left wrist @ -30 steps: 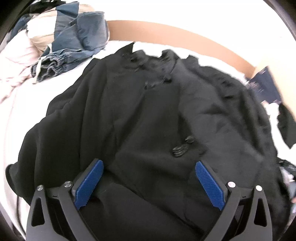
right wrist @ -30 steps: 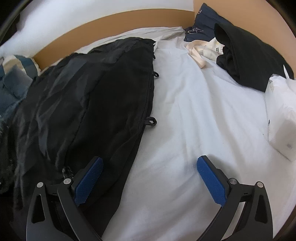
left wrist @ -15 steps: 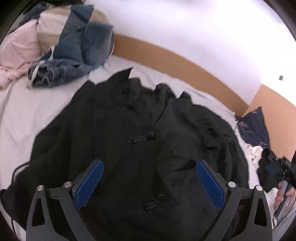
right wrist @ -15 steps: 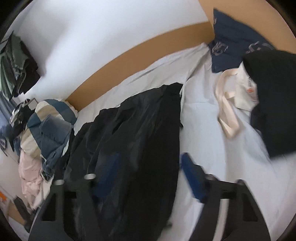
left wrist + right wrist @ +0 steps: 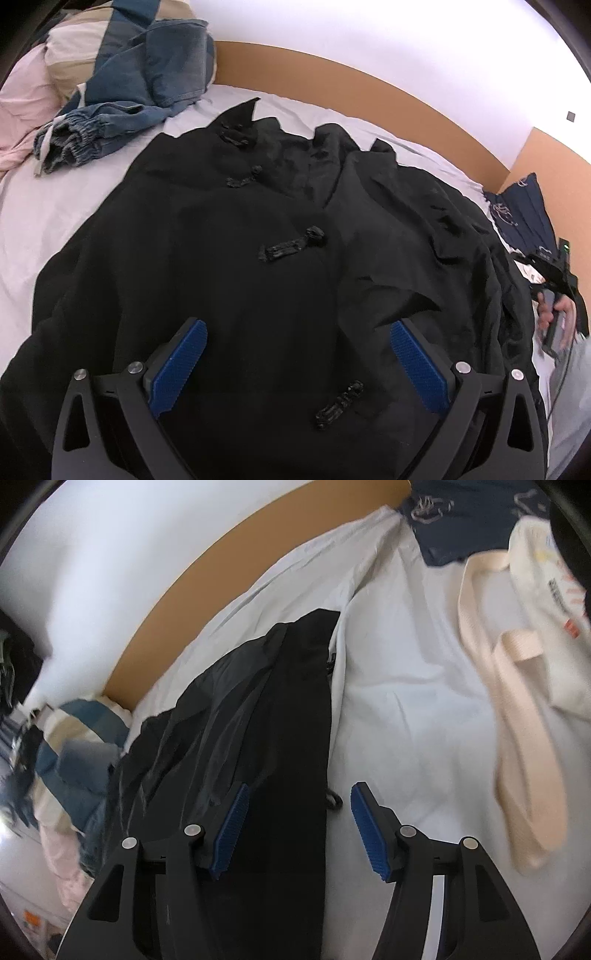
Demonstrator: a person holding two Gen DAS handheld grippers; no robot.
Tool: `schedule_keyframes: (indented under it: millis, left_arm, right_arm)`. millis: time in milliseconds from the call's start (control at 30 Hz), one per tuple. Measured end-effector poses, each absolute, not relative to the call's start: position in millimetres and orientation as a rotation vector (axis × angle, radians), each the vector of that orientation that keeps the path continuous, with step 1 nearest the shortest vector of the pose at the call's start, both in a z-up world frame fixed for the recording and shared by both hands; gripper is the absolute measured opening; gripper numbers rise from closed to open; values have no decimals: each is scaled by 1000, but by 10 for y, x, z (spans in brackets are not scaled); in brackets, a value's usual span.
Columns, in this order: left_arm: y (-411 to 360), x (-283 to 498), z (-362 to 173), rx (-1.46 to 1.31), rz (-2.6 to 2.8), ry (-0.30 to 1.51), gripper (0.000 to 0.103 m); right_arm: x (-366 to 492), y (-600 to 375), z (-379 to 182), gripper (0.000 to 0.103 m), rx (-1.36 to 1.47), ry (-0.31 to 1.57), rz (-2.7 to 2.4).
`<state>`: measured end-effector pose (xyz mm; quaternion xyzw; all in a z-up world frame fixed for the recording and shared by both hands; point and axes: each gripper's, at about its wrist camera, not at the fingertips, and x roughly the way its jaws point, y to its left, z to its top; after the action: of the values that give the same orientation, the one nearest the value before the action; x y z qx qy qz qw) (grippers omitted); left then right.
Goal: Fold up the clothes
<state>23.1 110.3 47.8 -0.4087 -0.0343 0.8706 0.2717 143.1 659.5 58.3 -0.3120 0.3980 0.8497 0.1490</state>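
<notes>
A black coat (image 5: 280, 236) with toggle fastenings lies spread, front up, on the white bed sheet (image 5: 44, 206). My left gripper (image 5: 295, 350) hovers over its lower front, wide open, with nothing between the blue pads. In the right wrist view the coat's right edge (image 5: 295, 709) runs away from me, shiny lining showing to its left. My right gripper (image 5: 299, 827) is open but narrowed, its fingers either side of that edge. The left pad (image 5: 231, 830) is over black cloth and the right pad (image 5: 369, 834) over the sheet.
A pile of blue, beige and pink clothes (image 5: 122, 74) sits at the bed's far left. A navy garment (image 5: 443, 524), a cream tote bag with straps (image 5: 517, 686) and dark cloth lie to the right. A tan headboard (image 5: 369, 92) borders the bed. A hand (image 5: 557, 314) holds the other gripper.
The left gripper rose and pulled back, so more of the coat shows. The right gripper swung to the coat's right edge, and its fingers came closer together.
</notes>
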Motion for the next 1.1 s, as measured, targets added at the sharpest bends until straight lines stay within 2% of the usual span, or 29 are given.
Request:
schedule_keyframes:
  millis: [67,100,133,300,400,500,600,700,867,1033,1100]
  left_arm:
    - [1134,249,478,-1092,2340,-70,101]
    - [1146,259,476,-1090,2337,-60,101]
    - [1157,268,475,-1087,2333,-51,101]
    - [1125,291,484,-1086,2318,-70,101]
    - [1086,305,465,-1105,2307,-108,101]
    - [1039,348,477,-1100,2298,-116,101]
    - [964,400,510,-1081,2295,-121,101]
    - [853,419,539,-1063,2296,-162,101]
    - [667,384,571,-1062,2289,-226,101]
    - [466,342,638,-1024,2316,-294,101]
    - [421,307,636,-1027,2310,-320,101]
  right_arm:
    - [1383,6597,556,52,-896,1160,2447]
    - [1373,6585,570,39,-889,1160,2453]
    - [1370,6567,597,31,-878,1155,2461]
    - [1359,6425,820,20,-828,1068,2507]
    - [1282,6263,1165,19,-812,896,2493]
    - [1110,5988,1610,19,-803,613,2453]
    - [744,5426,2043,19,-786,238,2438]
    - [346,4801,2302,19,-767,7,2490]
    - [-500,3816,2268,19,-853,-176,2584]
    - [-1281,3172,1680,22,-1200,-147,2566]
    - [-1462,2970,1337,28,-1374,-125,2550]
